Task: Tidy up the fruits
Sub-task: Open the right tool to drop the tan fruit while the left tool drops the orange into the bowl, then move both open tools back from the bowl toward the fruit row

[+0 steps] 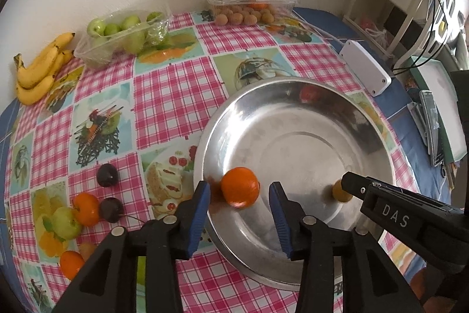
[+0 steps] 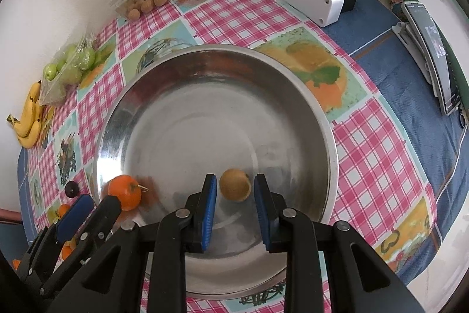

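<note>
Left tool (image 1: pixel 239 213) wide, right tool (image 2: pixel 235 213) wide; tangerine (image 1: pixel 240 187) blurred.

bowl (image 1: pixel 293 84): 1 | bananas (image 1: pixel 38 69): 1 bunch | plums (image 1: pixel 108 175): 2 | plastic tubs (image 1: pixel 117 40): 2

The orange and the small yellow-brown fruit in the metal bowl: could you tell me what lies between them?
Only bare bowl floor separates the orange from the yellow-brown fruit, seen in the right wrist view.
</note>
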`<state>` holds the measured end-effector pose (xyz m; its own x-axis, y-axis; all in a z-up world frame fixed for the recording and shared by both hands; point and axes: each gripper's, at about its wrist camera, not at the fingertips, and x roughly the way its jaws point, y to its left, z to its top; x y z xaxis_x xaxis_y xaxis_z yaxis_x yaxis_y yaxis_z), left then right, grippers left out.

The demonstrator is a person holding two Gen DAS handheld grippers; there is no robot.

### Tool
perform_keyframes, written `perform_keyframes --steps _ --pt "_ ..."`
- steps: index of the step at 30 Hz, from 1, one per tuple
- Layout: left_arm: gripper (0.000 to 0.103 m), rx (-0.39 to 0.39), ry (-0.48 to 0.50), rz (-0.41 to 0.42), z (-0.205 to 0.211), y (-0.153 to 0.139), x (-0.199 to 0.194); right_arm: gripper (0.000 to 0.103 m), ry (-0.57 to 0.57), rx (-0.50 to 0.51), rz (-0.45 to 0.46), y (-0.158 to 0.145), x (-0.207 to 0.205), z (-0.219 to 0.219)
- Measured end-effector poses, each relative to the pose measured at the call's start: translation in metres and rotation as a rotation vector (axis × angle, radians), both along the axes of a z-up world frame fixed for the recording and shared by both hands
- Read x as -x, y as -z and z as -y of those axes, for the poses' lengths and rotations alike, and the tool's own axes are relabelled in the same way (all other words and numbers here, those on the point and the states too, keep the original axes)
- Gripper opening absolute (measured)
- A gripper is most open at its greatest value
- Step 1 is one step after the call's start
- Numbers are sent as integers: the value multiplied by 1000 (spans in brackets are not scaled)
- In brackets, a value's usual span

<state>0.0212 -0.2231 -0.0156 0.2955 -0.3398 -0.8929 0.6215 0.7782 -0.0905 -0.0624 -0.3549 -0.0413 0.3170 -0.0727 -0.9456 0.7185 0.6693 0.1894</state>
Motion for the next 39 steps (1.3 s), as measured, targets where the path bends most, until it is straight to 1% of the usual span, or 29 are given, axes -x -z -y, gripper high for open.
perform_keyframes --steps 3,5,7,12,14,17,24,30,33,35,36,37,39 --pt "51 2 -14 14 -4 -6 0 27 8 12 23 -6 3 1" --pt "56 -1 -35 22 -9 -10 -2 31 11 23 37 -11 5 2" --pt "58 -7 -64 27 -15 -12 -6 40 14 28 47 -14 6 4" --pt "64 -9 -151 26 -37 -16 -16 41 1 40 35 -15 2 2" --pt "69 0 -189 18 -48 -16 -21 41 -12 33 25 -12 0 0" --pt "69 -8 -244 -4 -63 -11 -28 41 -39 32 7 -9 -4 -6" --pt "70 -2 -329 -36 -88 -6 -37 41 -92 52 0 -10 -9 -18" --pt "72 -1 -354 -42 -94 -5 -41 41 -122 62 -8 -9 -16 -24" --pt "75 -10 -358 -41 -94 -3 -41 41 -127 67 -11 -9 -18 -25" --pt "76 -18 -360 -39 -94 -3 -41 46 -130 69 -18 -8 -18 -25" --pt "78 -21 -361 -37 -94 -3 -41 57 -133 71 -22 -7 -19 -25" --pt "80 -26 -363 -35 -94 -3 -41 62 -135 74 -27 -7 -19 -25" --pt "85 -33 -366 -28 -95 -2 -41 62 -143 84 -33 -7 -21 -26"
